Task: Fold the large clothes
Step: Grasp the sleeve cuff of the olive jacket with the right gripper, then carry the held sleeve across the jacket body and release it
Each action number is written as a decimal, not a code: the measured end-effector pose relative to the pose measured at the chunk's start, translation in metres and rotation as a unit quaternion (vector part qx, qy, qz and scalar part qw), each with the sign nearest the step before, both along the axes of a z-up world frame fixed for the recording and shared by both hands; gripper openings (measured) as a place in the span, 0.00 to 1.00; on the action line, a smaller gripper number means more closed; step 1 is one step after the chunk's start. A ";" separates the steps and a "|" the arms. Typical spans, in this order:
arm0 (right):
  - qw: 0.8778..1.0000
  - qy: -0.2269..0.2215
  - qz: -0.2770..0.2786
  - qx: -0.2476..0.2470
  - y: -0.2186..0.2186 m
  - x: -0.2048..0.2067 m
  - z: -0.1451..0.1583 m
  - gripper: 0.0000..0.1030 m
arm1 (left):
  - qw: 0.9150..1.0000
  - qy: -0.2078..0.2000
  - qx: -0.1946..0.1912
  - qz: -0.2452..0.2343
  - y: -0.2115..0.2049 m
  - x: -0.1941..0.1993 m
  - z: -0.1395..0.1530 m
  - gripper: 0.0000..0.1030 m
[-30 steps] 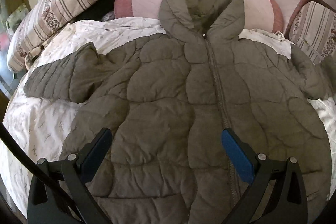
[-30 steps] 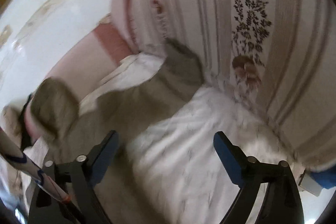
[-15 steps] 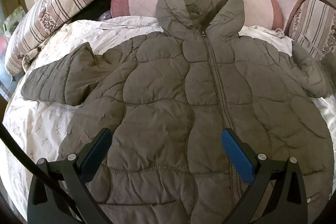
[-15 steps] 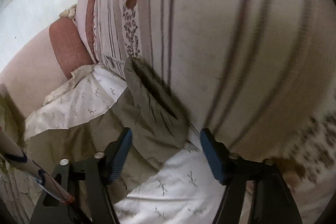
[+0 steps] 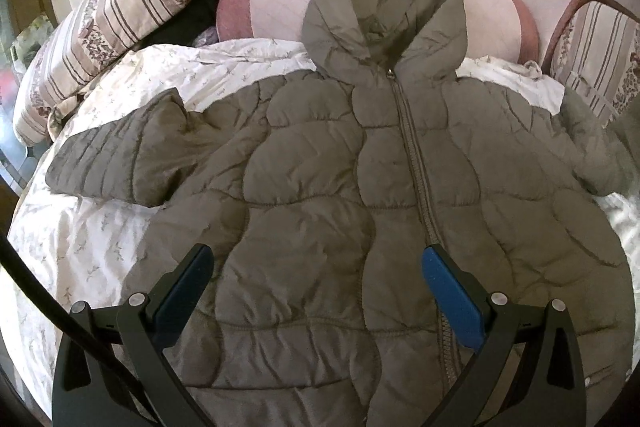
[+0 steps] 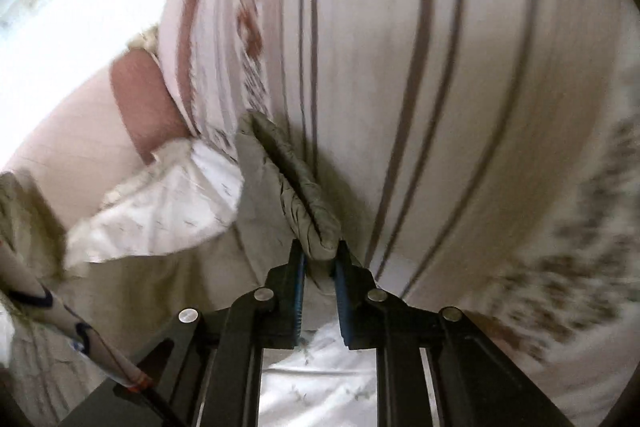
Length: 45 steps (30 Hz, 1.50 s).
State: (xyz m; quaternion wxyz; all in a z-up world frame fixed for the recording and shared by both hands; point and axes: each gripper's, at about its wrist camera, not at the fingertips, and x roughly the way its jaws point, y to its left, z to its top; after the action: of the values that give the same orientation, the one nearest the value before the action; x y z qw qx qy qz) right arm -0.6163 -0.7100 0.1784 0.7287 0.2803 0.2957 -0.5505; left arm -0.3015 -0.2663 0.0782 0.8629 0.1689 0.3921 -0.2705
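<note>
A grey-green quilted hooded jacket point(image 5: 320, 187) lies zipped and face up on the bed, its hood point(image 5: 384, 11) against a pink bolster and its left sleeve point(image 5: 104, 163) spread out to the side. My left gripper point(image 5: 316, 259) hovers open over the jacket's lower front with nothing between its blue pads. In the right wrist view the other sleeve's cuff point(image 6: 288, 187) lies against a striped pillow. My right gripper point(image 6: 320, 255) is closing, and its pads pinch the cuff's end.
The bed carries a white floral sheet point(image 5: 80, 235). A striped pillow point(image 5: 104, 27) lies at the back left, the pink bolster point(image 5: 276, 3) across the head, another striped pillow point(image 5: 596, 51) at the right. That pillow point(image 6: 440, 67) fills the right wrist view, close behind the cuff.
The right gripper swung towards the striped pillow, came up to the sleeve cuff and closed from wide open onto it. The left gripper stayed open over the jacket and hardly moved.
</note>
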 end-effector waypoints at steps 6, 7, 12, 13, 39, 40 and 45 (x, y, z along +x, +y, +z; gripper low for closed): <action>0.997 -0.029 0.028 -0.061 0.055 0.006 0.097 0.14 | 1.000 -0.014 -0.014 0.012 0.012 0.002 0.014 1.00; 0.996 -0.037 0.038 -0.073 0.068 0.010 0.116 0.14 | 1.000 -0.014 -0.016 0.013 0.014 0.003 0.016 1.00; 0.986 -0.076 0.105 -0.105 0.139 0.041 0.184 0.14 | 0.999 -0.023 -0.031 0.027 0.029 0.009 0.028 1.00; 0.982 -0.089 0.127 -0.108 0.158 0.050 0.195 0.14 | 0.999 -0.028 -0.032 0.030 0.032 0.010 0.030 1.00; 0.917 -0.088 0.367 0.131 0.304 0.326 -0.010 0.14 | 0.989 -0.011 -0.048 0.140 0.096 0.086 0.032 1.00; 0.914 -0.092 0.370 0.138 0.305 0.328 -0.017 0.14 | 0.989 -0.011 -0.049 0.141 0.095 0.087 0.031 1.00; 0.902 -0.103 0.386 0.165 0.306 0.336 -0.043 0.25 | 0.989 -0.010 -0.048 0.139 0.085 0.088 0.028 1.00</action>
State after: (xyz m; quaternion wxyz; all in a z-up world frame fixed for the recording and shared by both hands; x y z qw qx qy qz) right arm -0.2806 -0.4039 0.1358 0.8539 0.3155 0.3906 -0.1372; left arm -0.2135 -0.1816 0.1059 0.9030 0.0737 0.3899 -0.1648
